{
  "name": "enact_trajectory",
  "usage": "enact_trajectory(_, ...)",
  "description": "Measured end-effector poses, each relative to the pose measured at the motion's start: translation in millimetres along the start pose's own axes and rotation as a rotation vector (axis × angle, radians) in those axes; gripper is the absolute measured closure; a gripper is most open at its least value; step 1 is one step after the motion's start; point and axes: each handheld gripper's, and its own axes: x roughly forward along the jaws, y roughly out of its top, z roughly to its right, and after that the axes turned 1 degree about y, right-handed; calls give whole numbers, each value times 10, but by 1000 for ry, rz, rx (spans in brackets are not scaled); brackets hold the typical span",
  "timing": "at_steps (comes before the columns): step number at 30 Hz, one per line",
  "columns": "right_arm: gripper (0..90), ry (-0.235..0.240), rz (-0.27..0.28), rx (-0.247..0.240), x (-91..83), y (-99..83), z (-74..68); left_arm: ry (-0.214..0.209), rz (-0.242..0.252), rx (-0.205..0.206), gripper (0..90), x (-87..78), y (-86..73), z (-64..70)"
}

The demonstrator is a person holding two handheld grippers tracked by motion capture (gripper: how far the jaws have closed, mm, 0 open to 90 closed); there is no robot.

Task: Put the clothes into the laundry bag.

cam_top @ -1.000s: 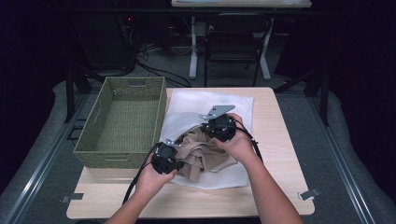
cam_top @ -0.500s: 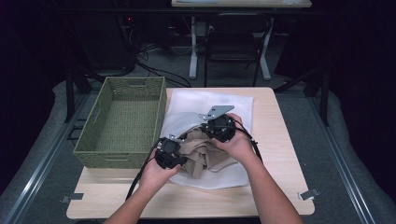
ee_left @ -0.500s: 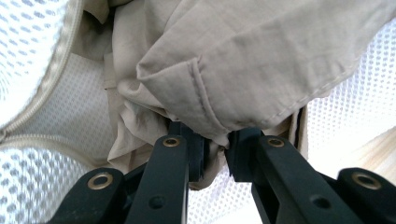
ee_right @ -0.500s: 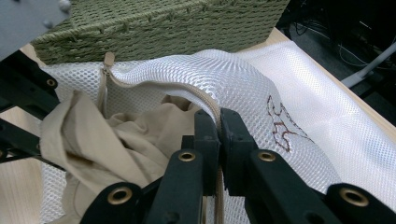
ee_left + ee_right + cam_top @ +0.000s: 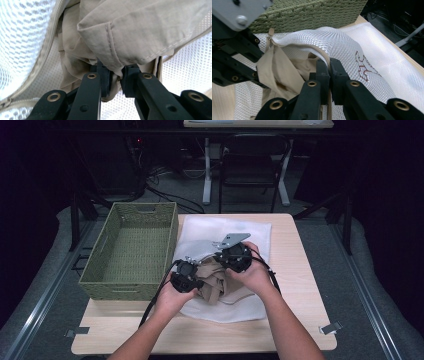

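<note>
A beige garment (image 5: 140,32) is seen bunched in the mouth of a white mesh bag (image 5: 352,50) on the table (image 5: 305,265), beside a green basket (image 5: 131,251). A fold of the garment is pinched by the left gripper (image 5: 117,77); the bag's zipper edge, apparently, is clamped by the right gripper (image 5: 329,72).

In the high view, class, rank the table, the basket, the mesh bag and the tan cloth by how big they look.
1. table
2. mesh bag and basket: too alike to rank
3. tan cloth
</note>
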Motion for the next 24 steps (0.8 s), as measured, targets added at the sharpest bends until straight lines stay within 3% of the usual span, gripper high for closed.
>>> enact_trajectory(24,867,1,6,-1,-13,6,-5,13,21,-28,802,89,252,-32)
